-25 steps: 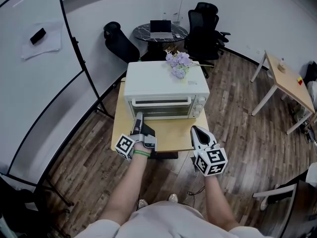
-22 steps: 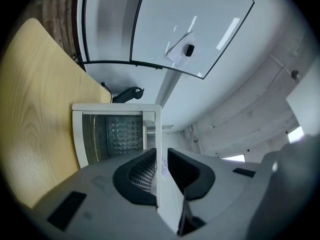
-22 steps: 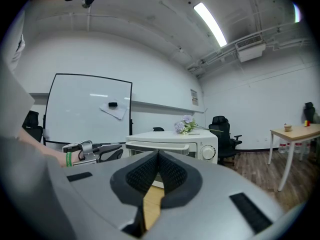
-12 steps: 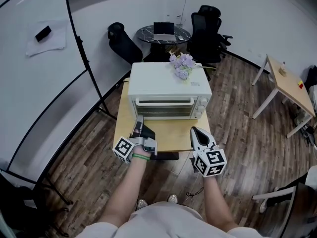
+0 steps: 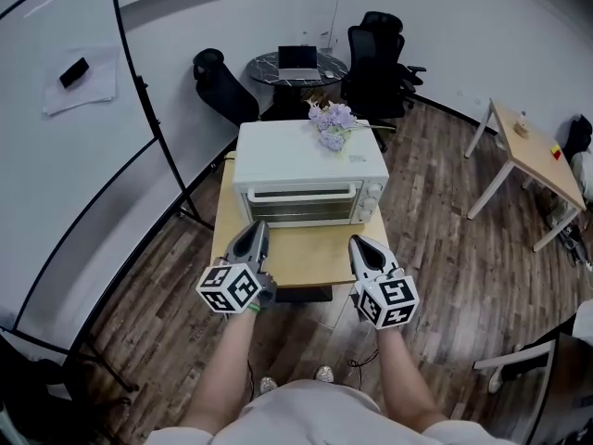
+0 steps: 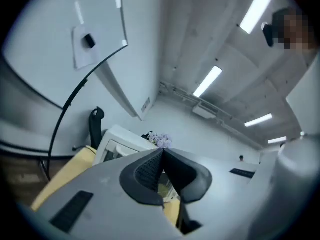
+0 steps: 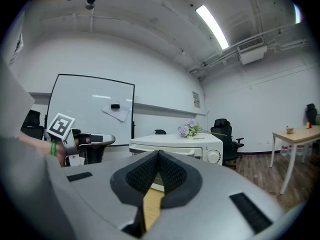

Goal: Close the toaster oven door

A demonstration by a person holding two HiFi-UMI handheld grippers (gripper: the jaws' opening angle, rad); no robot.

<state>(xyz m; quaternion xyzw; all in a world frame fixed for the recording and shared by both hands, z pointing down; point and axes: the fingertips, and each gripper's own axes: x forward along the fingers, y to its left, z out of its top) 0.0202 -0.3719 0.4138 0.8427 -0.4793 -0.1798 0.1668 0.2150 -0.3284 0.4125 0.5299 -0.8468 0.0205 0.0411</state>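
Note:
The white toaster oven [image 5: 310, 156] stands at the back of a small wooden table [image 5: 306, 253], and its glass door [image 5: 301, 204] stands upright against the front. Purple flowers [image 5: 332, 121] lie on its top. My left gripper [image 5: 254, 230] hovers over the table's front left, jaws shut with nothing between them; its pads meet in the left gripper view [image 6: 162, 152], with the toaster oven [image 6: 116, 143] beyond. My right gripper [image 5: 358, 243] hovers at the front right, also shut and empty. In the right gripper view [image 7: 158, 154] the toaster oven [image 7: 177, 145] lies ahead and the left gripper [image 7: 95, 140] shows at the left.
A whiteboard on a stand [image 5: 83, 146] runs along the left. Black office chairs [image 5: 375, 58] and a round table with a laptop [image 5: 296, 60] stand behind the oven. A light wooden desk [image 5: 533, 151] is at the right, on wood flooring.
My left gripper has lifted off the table's front edge and rolled, so its marker cube now faces up. The right gripper has stayed in place.

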